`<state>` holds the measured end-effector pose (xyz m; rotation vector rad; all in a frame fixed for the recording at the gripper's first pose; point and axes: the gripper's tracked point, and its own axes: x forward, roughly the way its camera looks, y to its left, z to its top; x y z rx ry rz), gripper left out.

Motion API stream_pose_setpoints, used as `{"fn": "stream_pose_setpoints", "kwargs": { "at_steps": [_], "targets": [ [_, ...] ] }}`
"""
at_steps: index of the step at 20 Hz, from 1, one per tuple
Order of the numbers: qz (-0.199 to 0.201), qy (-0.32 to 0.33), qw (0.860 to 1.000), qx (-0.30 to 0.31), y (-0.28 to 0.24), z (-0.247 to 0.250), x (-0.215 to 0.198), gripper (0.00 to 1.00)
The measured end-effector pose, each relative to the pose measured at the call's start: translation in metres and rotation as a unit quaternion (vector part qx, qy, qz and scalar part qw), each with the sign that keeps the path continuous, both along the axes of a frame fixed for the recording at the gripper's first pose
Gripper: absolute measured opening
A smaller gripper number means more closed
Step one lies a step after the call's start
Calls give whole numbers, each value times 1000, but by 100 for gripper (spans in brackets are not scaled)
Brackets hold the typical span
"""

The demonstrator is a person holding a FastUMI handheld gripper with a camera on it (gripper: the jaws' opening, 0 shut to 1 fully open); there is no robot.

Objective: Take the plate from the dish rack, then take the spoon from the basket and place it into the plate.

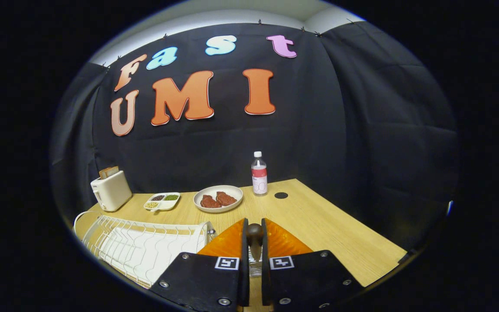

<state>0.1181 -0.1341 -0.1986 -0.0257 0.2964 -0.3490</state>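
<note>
Jaws pinch upright spoon (254,240), handle end up.

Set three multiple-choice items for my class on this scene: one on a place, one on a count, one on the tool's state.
1. Where does the clear plastic bottle with a white cap stand?
A) in the white wire dish rack
B) on the light wooden table, beside the round white plate
C) between the tool's fingers

2. How many red-brown meat pieces lie in that plate?
A) two
B) four
C) none

3. What is the tool doing?
A) open wide
B) shut on a brown spoon handle
C) pressing the white toaster

Key: 1 B, it stands on the table next to the plate, beyond the fingers; 2 A, two pieces lie side by side; 3 B, both orange fingers press the handle.
</note>
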Motion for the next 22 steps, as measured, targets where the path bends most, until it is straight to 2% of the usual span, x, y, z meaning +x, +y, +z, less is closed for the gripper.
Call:
{"fn": "stream_pose_setpoints", "kwargs": {
  "at_steps": [12,18,22],
  "targets": [
    [59,-76,995,-2,58,97,-43,11],
    [126,-73,989,6,106,100,-68,11],
    [159,-56,986,15,131,84,-80,11]
  ]
}}
